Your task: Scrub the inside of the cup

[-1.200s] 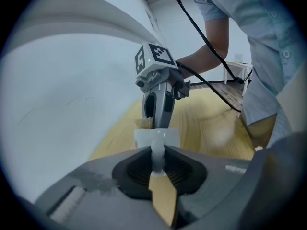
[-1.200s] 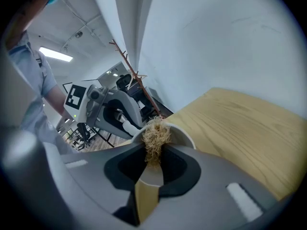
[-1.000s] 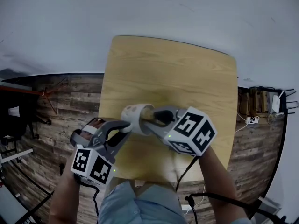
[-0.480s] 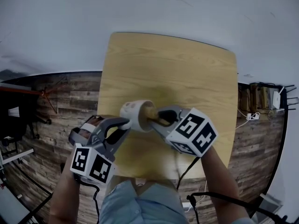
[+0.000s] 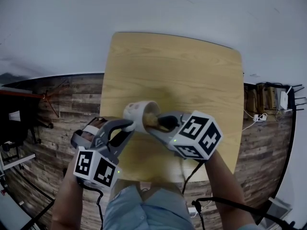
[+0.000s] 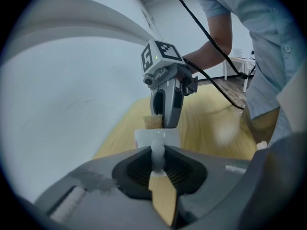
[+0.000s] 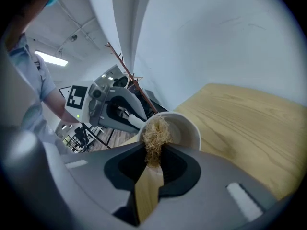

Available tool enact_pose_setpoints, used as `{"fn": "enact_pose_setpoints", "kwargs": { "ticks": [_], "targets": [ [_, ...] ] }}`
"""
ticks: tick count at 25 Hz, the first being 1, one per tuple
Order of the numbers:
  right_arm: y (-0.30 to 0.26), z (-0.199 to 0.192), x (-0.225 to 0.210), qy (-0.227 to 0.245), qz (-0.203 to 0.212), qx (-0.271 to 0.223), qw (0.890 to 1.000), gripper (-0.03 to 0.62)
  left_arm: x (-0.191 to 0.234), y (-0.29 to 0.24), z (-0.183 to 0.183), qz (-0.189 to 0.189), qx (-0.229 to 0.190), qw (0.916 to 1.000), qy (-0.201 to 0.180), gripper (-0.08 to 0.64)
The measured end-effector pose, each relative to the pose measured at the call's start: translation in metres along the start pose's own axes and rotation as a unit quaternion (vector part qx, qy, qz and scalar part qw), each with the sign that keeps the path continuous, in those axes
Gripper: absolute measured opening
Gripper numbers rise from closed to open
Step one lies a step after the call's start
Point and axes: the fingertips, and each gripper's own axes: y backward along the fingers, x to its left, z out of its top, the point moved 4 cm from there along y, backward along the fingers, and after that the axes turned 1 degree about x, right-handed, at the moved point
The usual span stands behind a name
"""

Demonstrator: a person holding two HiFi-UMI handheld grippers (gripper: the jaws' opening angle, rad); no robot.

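From where I stand there is one white cup [image 5: 135, 113], tipped sideways over the one wooden table [image 5: 182, 66], with two grippers on it. The left gripper [image 5: 127, 127] has its fingers pinched narrow on the cup's handle [image 6: 157, 153]. The right gripper [image 5: 156, 123] clamps a single straw-coloured scrub pad [image 7: 154, 137], pushed into the cup's mouth.

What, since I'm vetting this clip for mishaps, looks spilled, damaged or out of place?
Nothing stands out. The cup is tilted on its side over the table, but the left gripper grips its handle while the right gripper holds the scrubber at its mouth. No spill or damage shows.
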Motion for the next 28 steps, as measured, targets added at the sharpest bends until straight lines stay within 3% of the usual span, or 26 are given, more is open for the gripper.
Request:
{"fn": "enact_pose_setpoints", "kwargs": {
  "ticks": [5, 18, 28],
  "targets": [
    [0.003, 0.011, 0.000, -0.013, -0.004, -0.032, 0.999, 0.071, -0.004, 0.000, -0.001, -0.002, 0.000, 1.0000, -0.005, 0.074],
    [0.020, 0.015, -0.022, 0.010, -0.083, -0.045, 0.995, 0.071, -0.001, 0.001, 0.000, 0.000, -0.003, 1.0000, -0.003, 0.074],
    [0.023, -0.012, -0.023, -0.010, -0.081, -0.034, 0.996, 0.071, -0.001, 0.000, 0.002, 0.004, 0.001, 1.0000, -0.003, 0.074]
  ]
}}
